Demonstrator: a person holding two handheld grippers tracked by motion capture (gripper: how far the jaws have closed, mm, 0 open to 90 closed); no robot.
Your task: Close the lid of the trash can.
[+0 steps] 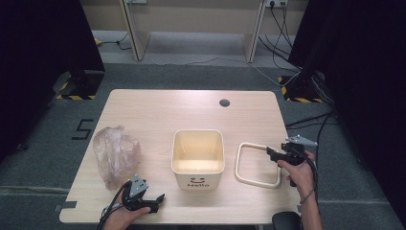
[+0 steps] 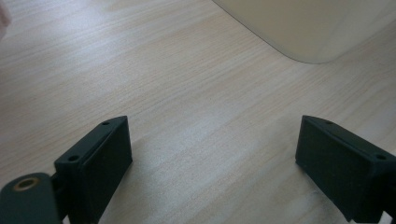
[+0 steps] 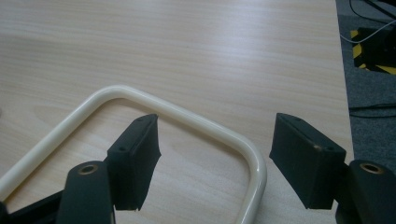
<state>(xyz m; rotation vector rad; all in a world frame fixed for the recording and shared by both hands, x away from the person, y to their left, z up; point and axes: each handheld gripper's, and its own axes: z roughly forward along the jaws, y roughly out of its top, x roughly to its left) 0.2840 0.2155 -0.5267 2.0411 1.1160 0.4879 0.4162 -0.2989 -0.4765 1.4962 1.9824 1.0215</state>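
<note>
My right gripper (image 1: 274, 152) sits at the right side of the cream ring frame (image 1: 257, 164), which lies flat on the tabletop (image 1: 158, 108) just to the right of the cream bin (image 1: 198, 158). In the right gripper view my fingers (image 3: 135, 158) stand apart and straddle the rounded corner of the frame (image 3: 205, 128); the pads do not press on the tube. Risk one: the tube is thin, smooth and curved at this corner, so a closure here may let it slide sideways out of the pads. Risk two: if the fingers sit too low, they may bear on the tabletop and only pinch the top of the tube. Risk three: a lift from one corner is likely to tilt the frame and knock it against the bin wall. My left gripper (image 1: 155, 197) rests near the front edge, fingers (image 2: 100, 158) wide apart and holding nothing, beside the crumpled plastic bag (image 1: 116, 153).
</note>
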